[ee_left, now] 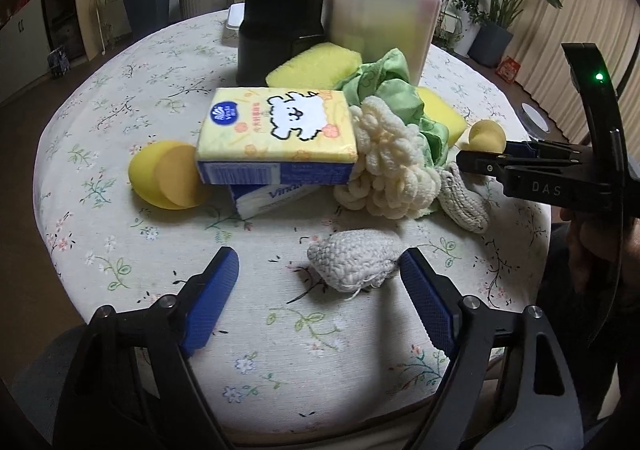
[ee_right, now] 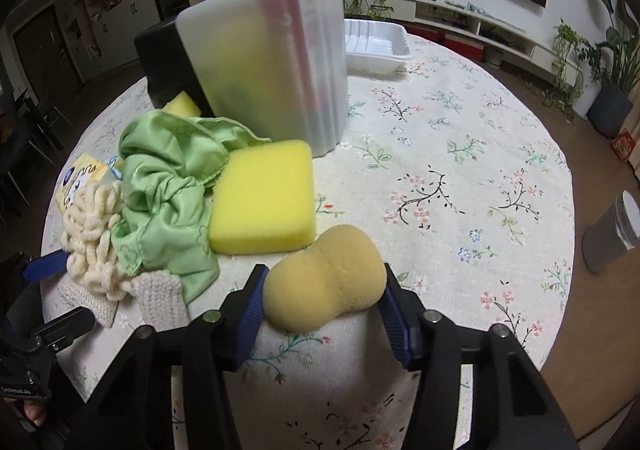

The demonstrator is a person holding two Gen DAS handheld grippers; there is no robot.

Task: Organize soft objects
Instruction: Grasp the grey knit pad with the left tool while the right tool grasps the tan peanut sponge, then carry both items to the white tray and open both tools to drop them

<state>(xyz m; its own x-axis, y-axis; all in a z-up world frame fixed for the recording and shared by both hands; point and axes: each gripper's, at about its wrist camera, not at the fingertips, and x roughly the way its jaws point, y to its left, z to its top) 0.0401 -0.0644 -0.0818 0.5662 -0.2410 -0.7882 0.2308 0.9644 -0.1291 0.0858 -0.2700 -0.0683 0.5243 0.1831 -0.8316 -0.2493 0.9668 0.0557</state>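
A grey knitted cloth lies on the floral tablecloth between the blue pads of my left gripper. It sits against the right pad and well apart from the left one, so the gripper is open. My right gripper has both blue pads against the sides of a tan peanut-shaped sponge that rests on the table. In the left wrist view the right gripper reaches in from the right with that sponge at its tip.
The pile behind holds two tissue packs, yellow block sponges, a green satin cloth, a cream chenille cloth, another knitted cloth and round yellow sponges. A black container, a frosted bin and a white tray stand at the back.
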